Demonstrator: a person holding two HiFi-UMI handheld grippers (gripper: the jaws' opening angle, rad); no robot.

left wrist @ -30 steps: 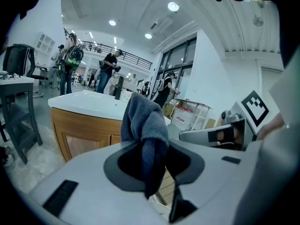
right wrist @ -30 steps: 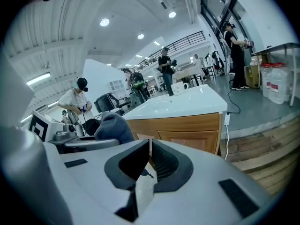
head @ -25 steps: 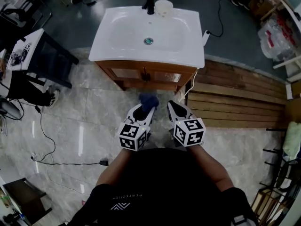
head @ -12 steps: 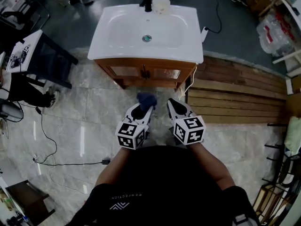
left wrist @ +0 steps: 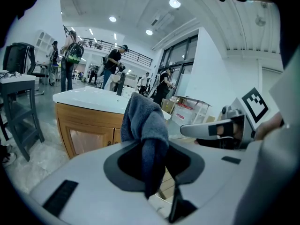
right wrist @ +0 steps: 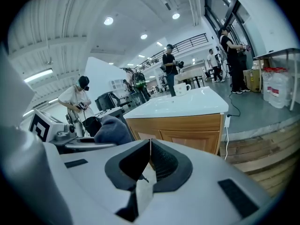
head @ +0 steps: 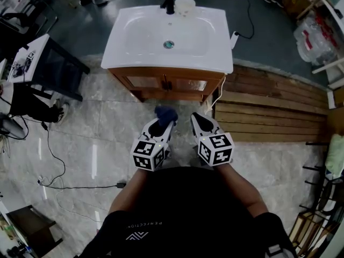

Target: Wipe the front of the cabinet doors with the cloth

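Since one second ago, both grippers and the cloth point(head: 165, 113) have drifted slightly toward the left of the head view; the cabinet keeps almost the same place in the upper centre.

Cloth: dark blue, terry-textured, bunched into a rounded lump. It stands up out of the left gripper point(head: 162, 123), with one fold hanging down between the jaws. In the head view it lies at frame centre, below the doors point(head: 166, 84) and apart from them, over the floor point(head: 102, 138).

Left jaws: closed narrowly on the cloth, which fills the gap between them.

Right gripper point(head: 200, 120): jaws pressed together, with nothing between them. It sits just right of the left gripper, at the same height in the frame.

View differences:
- Head view: shows the white sink point(head: 169, 34) from above and only a thin strip of the wooden doors.
- Left gripper view: shows the door fronts at centre left, partly behind the cloth, and the right gripper at the right edge.
- Right gripper view: shows both door fronts at centre right, the cloth lump at centre left, and people standing in the background.
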